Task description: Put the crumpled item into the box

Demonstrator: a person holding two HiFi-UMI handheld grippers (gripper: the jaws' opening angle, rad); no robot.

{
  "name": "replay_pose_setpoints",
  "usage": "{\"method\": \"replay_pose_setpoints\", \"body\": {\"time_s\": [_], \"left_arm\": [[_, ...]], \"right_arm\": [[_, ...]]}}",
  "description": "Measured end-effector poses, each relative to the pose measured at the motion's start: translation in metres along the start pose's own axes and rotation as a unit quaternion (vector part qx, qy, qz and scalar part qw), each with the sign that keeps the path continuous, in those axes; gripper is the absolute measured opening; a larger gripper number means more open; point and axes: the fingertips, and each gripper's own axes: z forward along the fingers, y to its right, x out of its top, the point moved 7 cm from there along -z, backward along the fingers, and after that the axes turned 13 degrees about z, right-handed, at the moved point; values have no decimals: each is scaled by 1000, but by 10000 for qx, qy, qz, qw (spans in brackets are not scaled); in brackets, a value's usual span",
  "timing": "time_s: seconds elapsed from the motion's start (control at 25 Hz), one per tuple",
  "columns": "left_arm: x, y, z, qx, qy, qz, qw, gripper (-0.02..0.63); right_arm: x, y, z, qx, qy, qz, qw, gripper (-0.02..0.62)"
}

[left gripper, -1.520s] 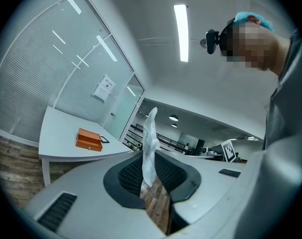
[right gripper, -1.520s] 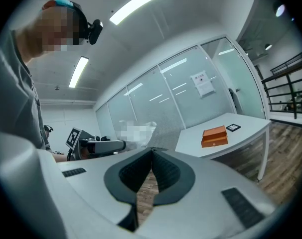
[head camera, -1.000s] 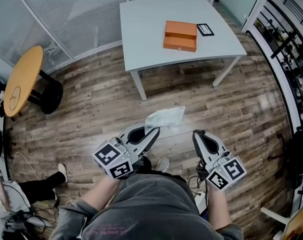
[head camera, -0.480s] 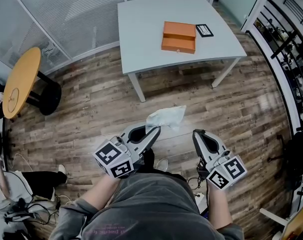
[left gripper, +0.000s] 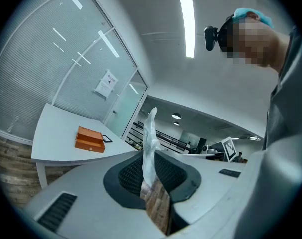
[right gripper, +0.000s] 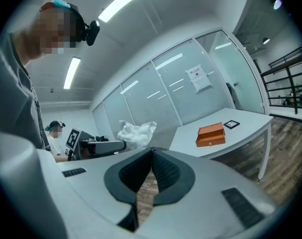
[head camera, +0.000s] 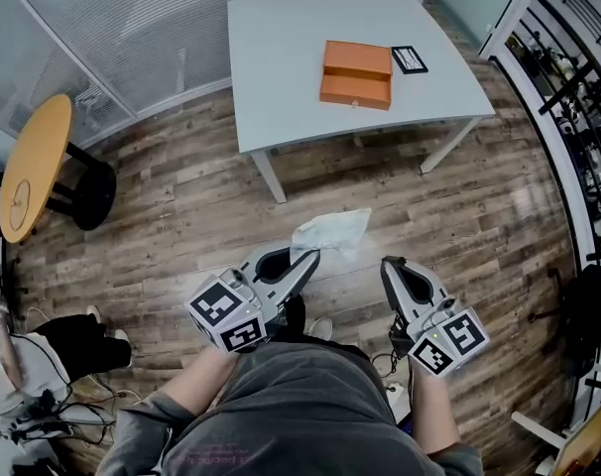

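the grey table [head camera: 281, 58] stands well ahead of both grippers. the orange box [head camera: 356, 72] lies on the table, near its right end. short of the table, the left gripper [head camera: 307, 259] has its jaws clamped on the crumpled item [head camera: 330, 234], a pale wad well apart from the table; the right gripper [head camera: 391, 264] has its jaws closed on nothing.

Seen from my head camera, my grey shirt [head camera: 300, 415] hid the floor at 6 o'clock. A person [head camera: 53, 350] at 8 o'clock and the racks [head camera: 578, 97] at 3 o'clock ran off the frame edges. The black item [head camera: 409, 59] beside the orange box [head camera: 356, 73] was too small to identify. In my left gripper [left gripper: 148, 156] view, the crumpled item [left gripper: 151, 131] showed edge-on, its lower end lost between the pads.
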Motion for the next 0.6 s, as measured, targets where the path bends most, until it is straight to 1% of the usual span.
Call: {"method": "replay_pose_setpoints", "body": {"time_s": [0.36,0.6], "left_arm": [[9,-59,15,-20,-29,-105,9999,64],[20,-99,28,-119,-48,-118,9998,64]], "right_arm": [[21,10,60,-8,-67,22,10000,5],[39,18,97,-123,-27,62,9999,5]]}}
